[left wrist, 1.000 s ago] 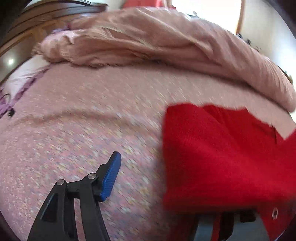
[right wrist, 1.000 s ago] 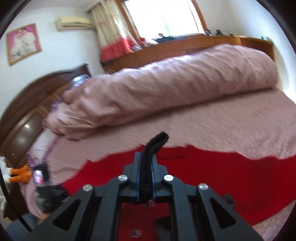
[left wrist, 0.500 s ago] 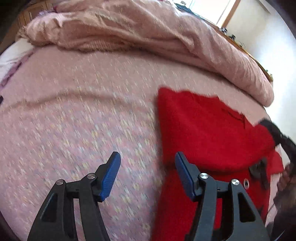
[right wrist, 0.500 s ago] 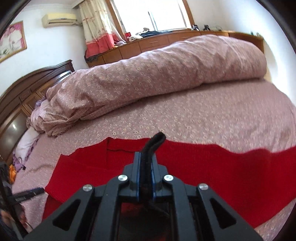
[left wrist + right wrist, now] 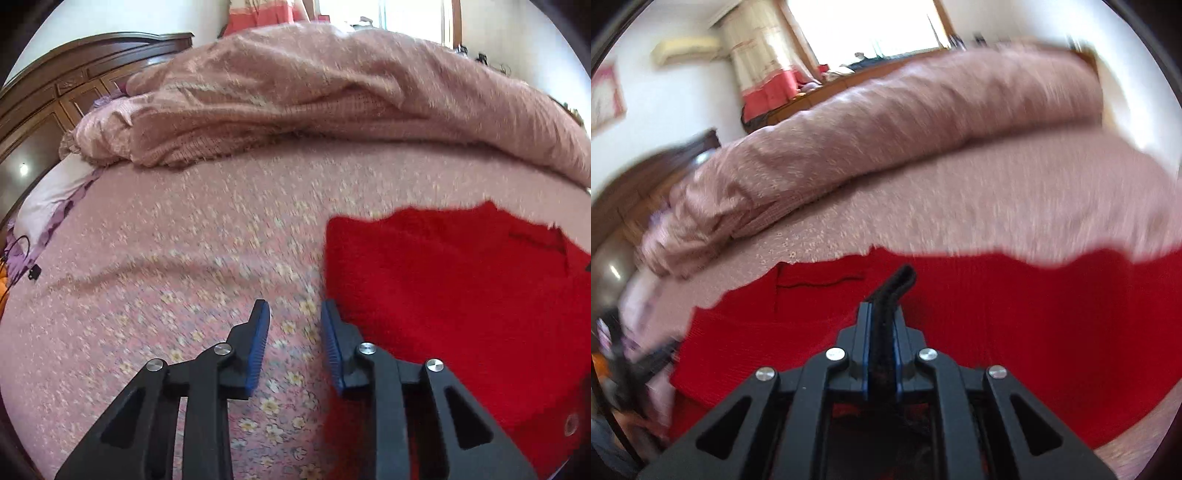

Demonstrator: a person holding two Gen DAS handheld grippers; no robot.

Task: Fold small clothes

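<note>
The red garment (image 5: 461, 295) lies at three o'clock of the left gripper (image 5: 293, 321), whose empty jaws are closing over the bedsheet (image 5: 184, 258). The right gripper (image 5: 882, 332) is clamped on a black strip (image 5: 895, 282), with the garment spread beneath it.

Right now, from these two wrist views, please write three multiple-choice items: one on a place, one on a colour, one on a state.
1. Where does the red knitted garment lie?
A. on the pink flowered bedsheet
B. on the wooden headboard
C. on top of the bunched pink quilt

2. What colour are the left gripper pads?
A. green
B. blue
C. white

3. What is between the right gripper jaws?
A. nothing
B. a pillow
C. a black cloth trim strip

Answers: 1 A, the garment is spread flat on the sheet, before the quilt. 2 B, both pads show blue. 3 C, the dark strip sticks out between the pressed pads.
</note>
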